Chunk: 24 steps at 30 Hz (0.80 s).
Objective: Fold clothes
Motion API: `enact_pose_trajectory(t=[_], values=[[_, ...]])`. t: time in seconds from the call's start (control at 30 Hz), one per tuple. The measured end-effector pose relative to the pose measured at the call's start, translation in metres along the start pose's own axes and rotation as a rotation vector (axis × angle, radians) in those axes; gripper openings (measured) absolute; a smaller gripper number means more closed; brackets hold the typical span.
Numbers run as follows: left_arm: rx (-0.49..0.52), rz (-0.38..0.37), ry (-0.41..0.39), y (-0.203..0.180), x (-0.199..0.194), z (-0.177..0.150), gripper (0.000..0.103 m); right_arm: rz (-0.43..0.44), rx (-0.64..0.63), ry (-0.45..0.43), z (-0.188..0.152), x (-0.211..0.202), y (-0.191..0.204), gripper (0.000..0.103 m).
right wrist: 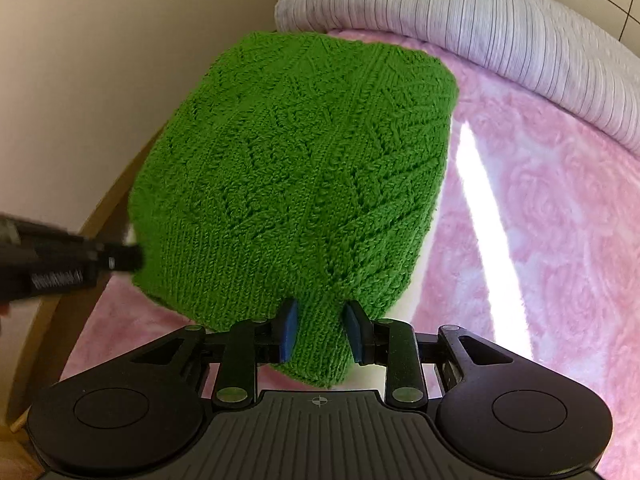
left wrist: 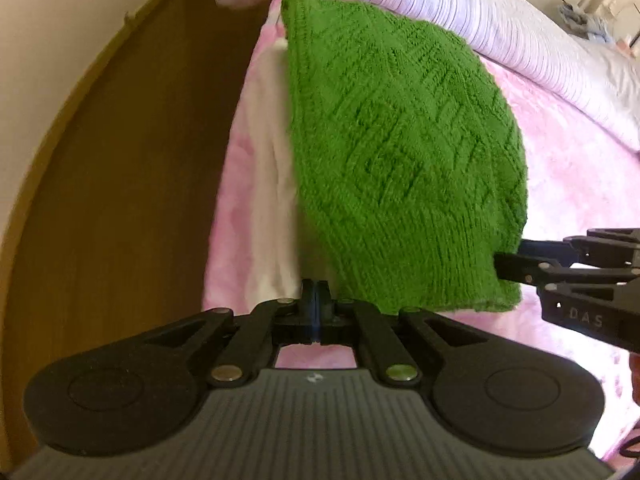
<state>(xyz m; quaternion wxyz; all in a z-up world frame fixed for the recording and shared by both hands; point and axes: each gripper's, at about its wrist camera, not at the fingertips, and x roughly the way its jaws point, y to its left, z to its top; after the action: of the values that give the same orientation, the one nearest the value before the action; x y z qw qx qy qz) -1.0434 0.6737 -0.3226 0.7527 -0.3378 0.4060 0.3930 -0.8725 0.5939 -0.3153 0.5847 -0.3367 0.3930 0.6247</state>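
A green knitted garment [left wrist: 400, 152] lies folded on a pink fluffy blanket [left wrist: 568, 184], over a white cloth [left wrist: 272, 184]. It also shows in the right wrist view [right wrist: 296, 176]. My left gripper [left wrist: 316, 292] is shut, with its tips at the near left edge of the green knit; whether it pinches fabric I cannot tell. My right gripper [right wrist: 320, 328] has its blue pads [right wrist: 289, 330] on both sides of a bunched near corner of the green knit. The right gripper also shows in the left wrist view [left wrist: 516, 268], at the knit's right corner.
A striped lilac-white duvet [left wrist: 480, 24] is rolled along the far side of the blanket. A wooden floor [left wrist: 120, 160] lies left of the bed, with a cream wall [right wrist: 100, 60] beyond. A bright strip of sunlight [right wrist: 488, 208] crosses the pink blanket [right wrist: 560, 240].
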Motion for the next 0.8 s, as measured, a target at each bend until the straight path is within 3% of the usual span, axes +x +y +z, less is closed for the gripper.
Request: enact_pose_trajectory(t=[0.2,0.27,0.37,0.8], values=[[-0.030,0.038,-0.012,-0.014,-0.040,0.005,0.001,0.057,0.115,0.012,0.002,-0.031,-0.011,0.030],[-0.033,0.062,-0.007,-0.022,-0.055,0.002,0.007,0.062,0.134,0.030,0.001,-0.041,-0.013,0.032],[-0.017,0.101,-0.015,-0.038,-0.074,0.002,0.023,0.073,0.160,0.043,0.000,-0.056,-0.016,0.043],[0.004,0.262,-0.104,-0.096,-0.163,-0.005,0.042,0.069,0.151,-0.053,-0.003,-0.153,-0.021,0.047]])
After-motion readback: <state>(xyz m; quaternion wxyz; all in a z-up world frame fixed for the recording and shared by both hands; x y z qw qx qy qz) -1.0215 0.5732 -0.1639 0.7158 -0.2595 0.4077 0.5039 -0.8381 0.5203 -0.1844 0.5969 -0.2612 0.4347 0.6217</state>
